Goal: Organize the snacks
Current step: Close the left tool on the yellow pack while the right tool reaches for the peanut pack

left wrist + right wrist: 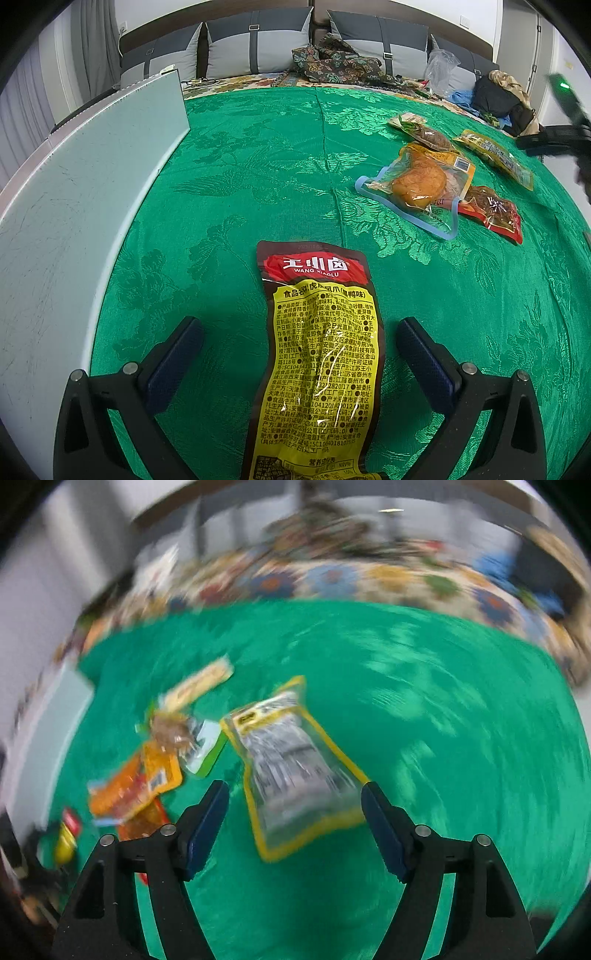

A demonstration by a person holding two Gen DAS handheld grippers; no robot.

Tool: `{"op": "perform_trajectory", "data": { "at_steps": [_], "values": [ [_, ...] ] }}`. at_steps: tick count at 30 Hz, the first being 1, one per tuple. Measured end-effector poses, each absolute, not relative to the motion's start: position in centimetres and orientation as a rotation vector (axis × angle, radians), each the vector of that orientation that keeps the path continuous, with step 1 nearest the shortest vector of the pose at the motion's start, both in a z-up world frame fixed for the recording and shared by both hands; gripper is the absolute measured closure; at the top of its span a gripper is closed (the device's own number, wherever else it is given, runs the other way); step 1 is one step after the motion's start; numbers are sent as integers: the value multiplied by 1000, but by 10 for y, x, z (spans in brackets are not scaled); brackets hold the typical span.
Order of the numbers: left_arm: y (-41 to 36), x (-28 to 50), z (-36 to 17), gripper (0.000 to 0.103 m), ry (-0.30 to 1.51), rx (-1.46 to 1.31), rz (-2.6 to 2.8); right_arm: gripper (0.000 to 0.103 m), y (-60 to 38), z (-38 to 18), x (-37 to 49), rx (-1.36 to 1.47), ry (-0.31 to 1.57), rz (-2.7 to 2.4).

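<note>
Long yellow-and-red foil snack pouch (317,362) lies between spread, empty left gripper (300,338).
Right gripper (295,808) wide above yellow-bordered clear packet (295,775); view blurred, a grab risks missing.

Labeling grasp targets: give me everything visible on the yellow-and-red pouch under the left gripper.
The yellow-and-red pouch is a long, glossy plastic snack packet, dark red top with a white logo, yellow panel packed with black print. It lies flat, slightly wrinkled, on the green cloth, pointing away from the camera. It sits between the open fingers of the left gripper; neither pad touches it.
</note>
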State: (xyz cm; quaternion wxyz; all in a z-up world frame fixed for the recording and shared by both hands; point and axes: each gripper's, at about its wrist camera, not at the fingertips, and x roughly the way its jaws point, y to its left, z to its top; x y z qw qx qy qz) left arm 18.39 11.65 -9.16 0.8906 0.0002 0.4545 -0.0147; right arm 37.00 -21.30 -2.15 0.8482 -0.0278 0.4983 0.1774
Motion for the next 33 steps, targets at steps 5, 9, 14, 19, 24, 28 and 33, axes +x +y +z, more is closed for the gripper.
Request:
{"op": "perform_trajectory", "data": {
  "at_steps": [5,9,14,19,24,28,33],
  "values": [
    [117,184,-92,0,943,0,-31,26,-178,-46,398,-256,1108,418],
    [117,184,-92,0,943,0,-31,22,-171,-72,415,-323,1171,341],
    [117,184,-92,0,943,0,-31,40,-206,-64,421,-78,1195,257],
    [117,184,-91,0,943,-1,-32,53,-235,-42,385,100,1171,226],
    [117,184,-91,0,943,-1,-32,54,-258,-30,322,499,1192,382],
    [117,184,-91,0,943,-1,-32,53,-264,-50,256,995,1245,581],
    [117,184,-91,0,943,-2,-32,49,-272,-94,197,1108,1301,442]
  ]
}}
